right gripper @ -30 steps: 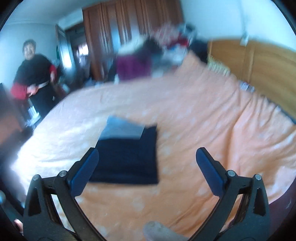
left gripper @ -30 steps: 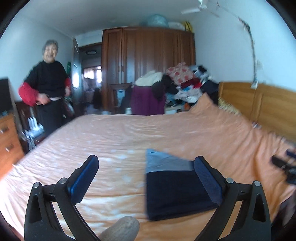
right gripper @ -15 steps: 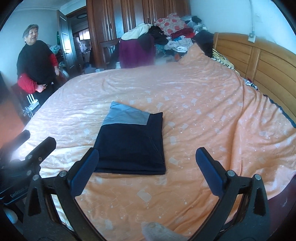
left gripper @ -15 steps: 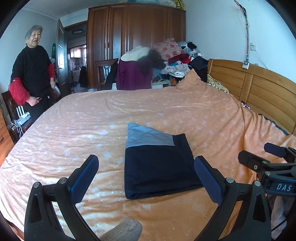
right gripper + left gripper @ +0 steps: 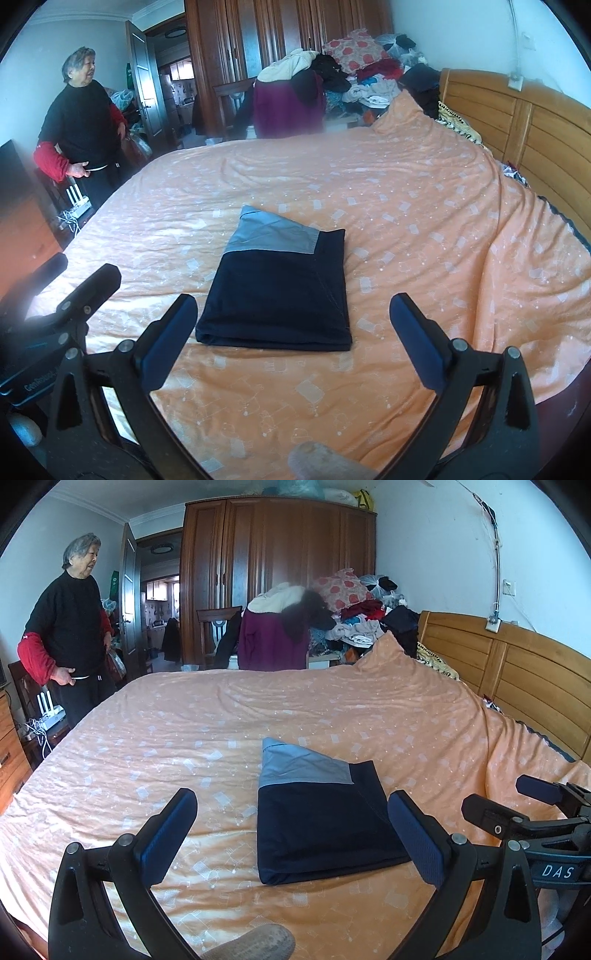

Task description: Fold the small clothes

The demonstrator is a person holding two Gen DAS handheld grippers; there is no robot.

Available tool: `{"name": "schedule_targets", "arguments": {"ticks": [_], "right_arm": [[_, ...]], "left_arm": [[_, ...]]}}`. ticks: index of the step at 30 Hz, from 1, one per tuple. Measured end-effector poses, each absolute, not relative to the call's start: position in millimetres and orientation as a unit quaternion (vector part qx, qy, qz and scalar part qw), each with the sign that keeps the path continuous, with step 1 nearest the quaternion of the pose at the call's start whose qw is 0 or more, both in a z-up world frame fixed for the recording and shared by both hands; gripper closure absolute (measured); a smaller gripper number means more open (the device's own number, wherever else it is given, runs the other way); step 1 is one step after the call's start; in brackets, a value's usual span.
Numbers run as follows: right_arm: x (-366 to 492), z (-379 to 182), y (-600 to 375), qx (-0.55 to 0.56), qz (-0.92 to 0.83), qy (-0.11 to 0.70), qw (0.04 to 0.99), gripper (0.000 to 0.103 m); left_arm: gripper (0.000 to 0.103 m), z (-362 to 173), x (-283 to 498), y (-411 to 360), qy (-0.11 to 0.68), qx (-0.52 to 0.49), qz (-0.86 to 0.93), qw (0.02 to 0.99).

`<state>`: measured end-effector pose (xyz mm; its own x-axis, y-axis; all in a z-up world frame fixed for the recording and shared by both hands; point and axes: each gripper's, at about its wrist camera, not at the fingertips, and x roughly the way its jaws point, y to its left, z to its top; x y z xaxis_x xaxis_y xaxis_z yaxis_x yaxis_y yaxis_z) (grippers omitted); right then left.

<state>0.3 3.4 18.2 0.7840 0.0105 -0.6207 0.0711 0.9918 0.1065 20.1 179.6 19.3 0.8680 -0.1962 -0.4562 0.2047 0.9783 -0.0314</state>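
Just ahead of both wide-spread grippers lies the folded garment [image 5: 277,291].

garment: folded dark navy garment [image 5: 325,821] with a lighter grey-blue panel at its far end
shape: a flat, roughly rectangular packet; the grey-blue panel narrows to a point at the far left corner
state: folded in layers, the fold edge thick and rounded along the near side, a line of stitching running down the right part in the right wrist view
pose: lying flat, long side running from the near edge of the bed toward the far edge
place: on the orange bed cover [image 5: 424,229], around the middle of the bed, closer to the near edge than to the far edge, well apart from the headboard side
contact: nothing holds or touches it; only the bed cover is under it
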Motion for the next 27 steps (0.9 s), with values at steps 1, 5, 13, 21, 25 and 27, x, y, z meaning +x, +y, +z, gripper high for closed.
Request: {"name": "schedule_targets", "arguments": {"ticks": [1,5,13,21,25,27], "right_arm": [[0.1,18.5,3.7,0.062,-0.017,0.327,0.943,0.001],[-0.2,19.4,3.6,0.063,-0.023,0.326,0.943,0.000],[-3.1,19.1,3.9,0.064,-0.029,0.327,0.942,0.000],[-5.5,24.1,1.5,0.062,-0.032,0.322,0.944,0.000],[-6.2,22.4,-0.5,0.065,-0.034,0.328,0.942,0.000],[-7.1,21.8,-1.0,0.066,-0.033,0.330,0.941,0.000]], "left_arm": [[0.000,19.3,19.9,180.0,0.235,0.010,-0.103,0.967],[0.000,20.2,18.4,179.2,0.233,0.011,-0.104,0.967],[0.000,25.8,17.4,178.0,0.228,0.013,-0.104,0.968],[0.000,29.6,15.3,178.4,0.225,0.011,-0.106,0.969],[0.000,31.0,15.8,179.1,0.225,0.010,-0.109,0.968],[0.000,31.1,16.0,179.1,0.229,0.007,-0.114,0.967]]}}
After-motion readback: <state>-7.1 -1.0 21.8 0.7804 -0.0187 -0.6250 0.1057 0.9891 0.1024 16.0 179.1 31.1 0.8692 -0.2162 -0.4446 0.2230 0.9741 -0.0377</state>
